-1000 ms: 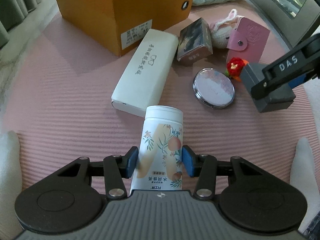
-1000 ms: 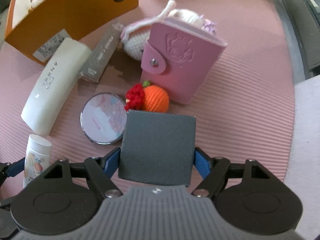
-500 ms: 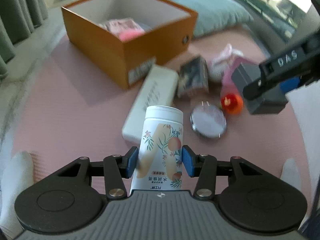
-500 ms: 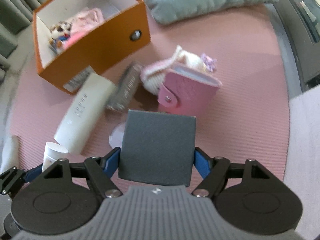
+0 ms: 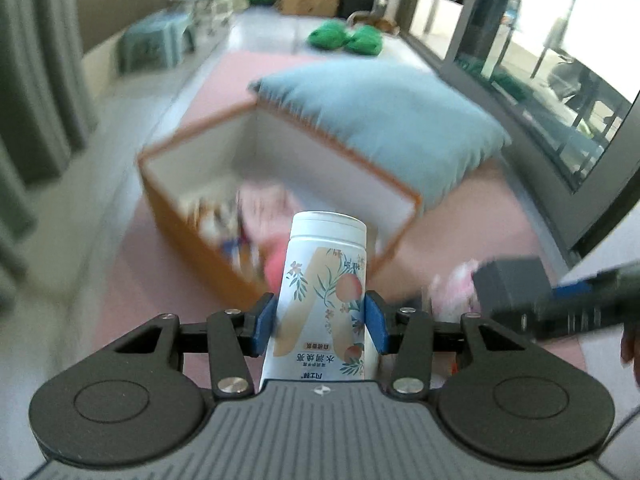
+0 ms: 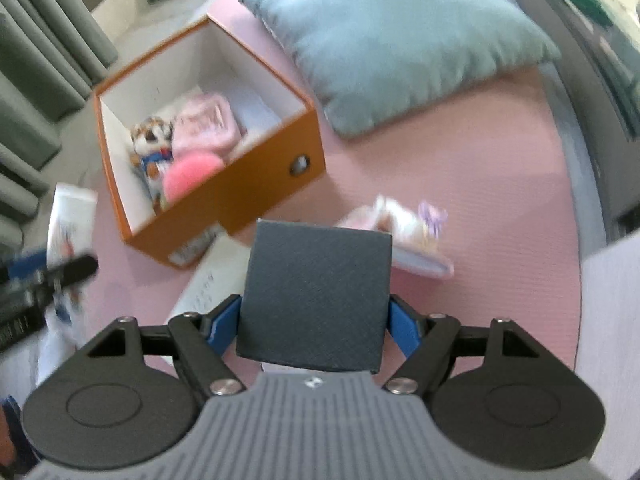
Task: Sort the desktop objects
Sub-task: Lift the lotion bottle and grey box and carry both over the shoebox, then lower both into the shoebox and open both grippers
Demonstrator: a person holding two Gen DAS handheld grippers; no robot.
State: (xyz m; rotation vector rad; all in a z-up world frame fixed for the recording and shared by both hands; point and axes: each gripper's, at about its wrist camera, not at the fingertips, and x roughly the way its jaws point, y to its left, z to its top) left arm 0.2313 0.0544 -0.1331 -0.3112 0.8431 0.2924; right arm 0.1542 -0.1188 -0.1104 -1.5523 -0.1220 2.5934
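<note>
Both tongs have lifted since the earlier frame, loads clamped.
I grip bottle [image 5: 326,292] left, grey box [image 6: 316,300] right; orange bin [image 6: 208,184] lies ahead, nearer my left.

We read upside-down Chinese print, roughly 水润烟系, near the base of the white floral peach-patterned plastic bottle [image 5: 324,296]; label on the orange cardboard box [image 6: 240,200] too blurred.

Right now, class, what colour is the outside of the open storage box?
Orange outside, white inside; the orange box shows best in the right wrist view.
</note>
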